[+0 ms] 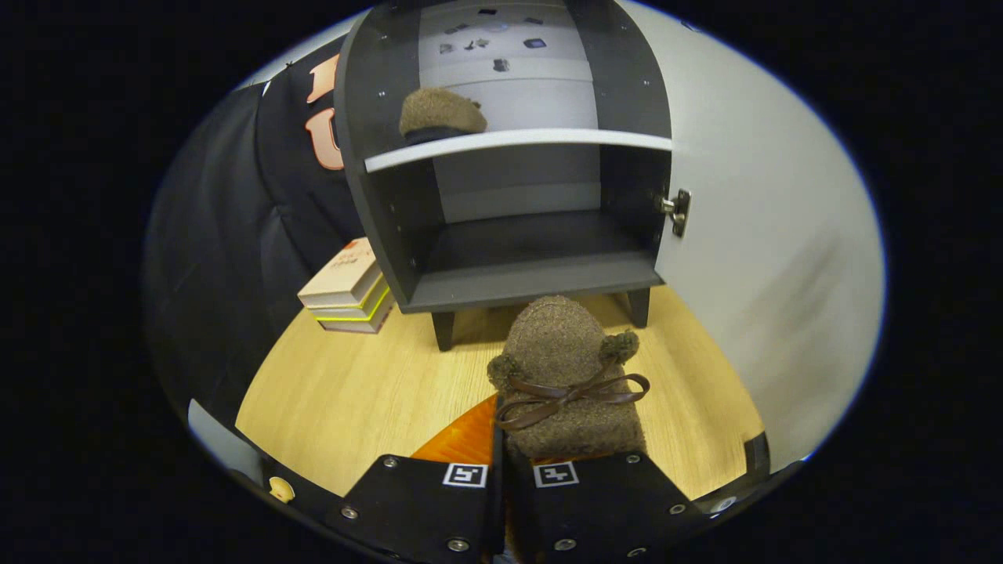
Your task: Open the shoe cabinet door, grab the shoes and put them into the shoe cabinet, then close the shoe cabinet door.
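Note:
A fuzzy brown shoe (566, 368) with a dark ribbon bow sticks out from between my fingers, toe pointing at the cabinet. My gripper (501, 478) is shut on the brown shoe at its heel end, holding it above the wooden floor. The dark grey shoe cabinet (509, 157) stands just beyond, its white door (752, 258) swung wide to the right on a metal hinge (675, 210). A second brown shoe (440, 111) lies on the cabinet's upper shelf at the left. The lower shelf (533, 258) is bare.
A stack of books (349, 290) lies on the floor left of the cabinet, against the black cloth wall. An orange surface (462, 442) shows under the held shoe, near my fingers. The light wooden floor (345, 392) spreads in front of the cabinet legs.

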`<state>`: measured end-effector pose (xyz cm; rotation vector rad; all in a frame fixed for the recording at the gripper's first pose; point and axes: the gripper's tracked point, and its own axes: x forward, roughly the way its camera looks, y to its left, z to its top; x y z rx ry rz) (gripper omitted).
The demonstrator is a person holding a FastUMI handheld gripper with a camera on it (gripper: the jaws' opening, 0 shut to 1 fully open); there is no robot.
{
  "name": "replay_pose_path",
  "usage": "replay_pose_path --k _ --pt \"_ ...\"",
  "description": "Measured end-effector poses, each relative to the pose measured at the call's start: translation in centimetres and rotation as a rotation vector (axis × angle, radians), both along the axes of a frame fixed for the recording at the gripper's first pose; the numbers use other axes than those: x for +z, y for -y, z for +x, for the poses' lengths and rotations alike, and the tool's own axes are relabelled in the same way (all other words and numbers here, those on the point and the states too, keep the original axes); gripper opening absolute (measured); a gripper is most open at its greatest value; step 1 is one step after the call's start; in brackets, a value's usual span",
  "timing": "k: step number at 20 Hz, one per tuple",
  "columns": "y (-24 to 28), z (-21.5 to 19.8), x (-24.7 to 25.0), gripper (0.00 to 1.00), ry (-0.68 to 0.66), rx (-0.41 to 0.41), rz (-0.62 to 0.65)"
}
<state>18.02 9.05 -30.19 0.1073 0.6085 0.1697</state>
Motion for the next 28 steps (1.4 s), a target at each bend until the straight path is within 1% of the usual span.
replay_pose_path --k 4,7,10,12,15,19,20,23,24,28 --pt "-0.3 2.3 5.4 0.08 0.084 0.018 -0.003" --pt "-0.1 4.2 8.9 0.07 0.123 0.018 -0.003" --pt "-0.1 6.9 12.5 0.07 0.195 0.048 -0.018" --pt "0.2 8.7 14.6 0.07 0.226 0.047 -0.029" --pt "0.7 12.3 17.9 0.07 0.279 0.04 -0.028" --pt "1.2 18.5 21.4 0.07 0.342 0.047 -0.039" --pt "1.3 19.4 22.3 0.07 0.353 0.048 -0.042" --pt "1.4 23.3 23.2 0.07 0.359 0.055 -0.044" --pt "1.2 25.1 23.5 0.07 0.361 0.061 -0.051" --pt "1.1 31.1 23.2 0.07 0.347 0.072 -0.073"
